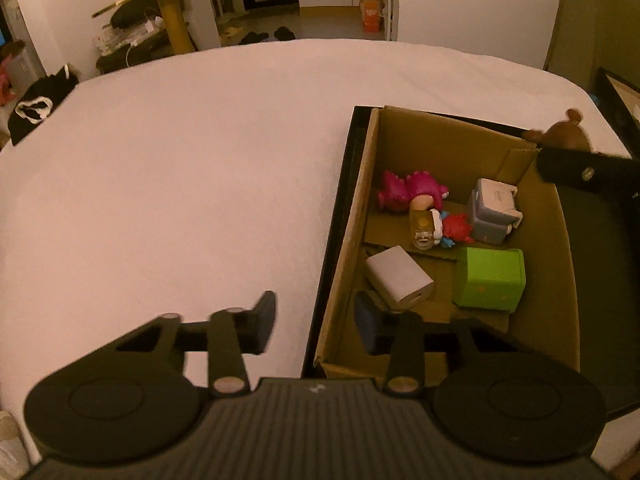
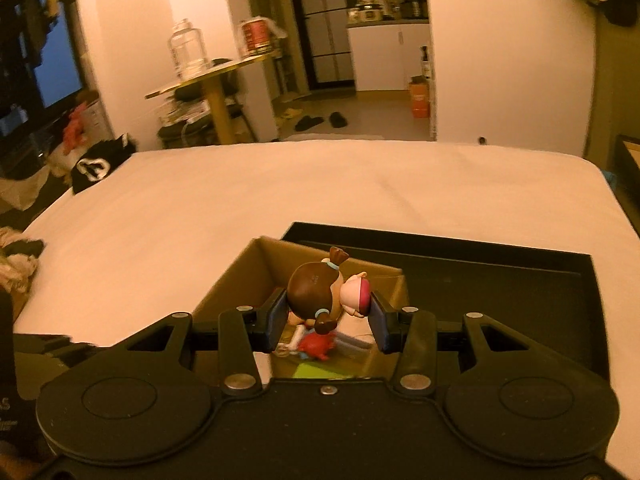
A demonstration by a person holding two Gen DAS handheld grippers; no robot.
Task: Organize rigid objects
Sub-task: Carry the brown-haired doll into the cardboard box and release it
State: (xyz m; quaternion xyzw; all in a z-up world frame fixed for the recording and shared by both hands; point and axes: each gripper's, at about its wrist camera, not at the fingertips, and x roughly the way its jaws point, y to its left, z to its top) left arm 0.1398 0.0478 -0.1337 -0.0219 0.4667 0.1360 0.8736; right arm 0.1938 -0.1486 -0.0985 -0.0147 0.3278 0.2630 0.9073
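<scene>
A cardboard box (image 1: 560, 264) sits in a black tray (image 1: 332, 240) on a white bed. In it lie a pink dinosaur toy (image 1: 408, 192), a grey robot figure (image 1: 494, 212), a red toy (image 1: 456, 228), a small bottle (image 1: 423, 228), a grey block (image 1: 398, 276) and a green cube (image 1: 490, 278). My left gripper (image 1: 316, 326) is open and empty, straddling the box's near left wall. My right gripper (image 2: 328, 320) is shut on a brown-haired doll figure (image 2: 320, 292) and holds it above the box (image 2: 248, 272). The doll's head (image 1: 568, 132) shows at the far right in the left wrist view.
The white bed (image 1: 180, 180) spreads to the left and beyond the box. A black garment (image 1: 36, 108) lies at its far left edge. A round gold table (image 2: 212, 80) with jars stands beyond the bed. A dark frame (image 1: 620, 100) stands at the right.
</scene>
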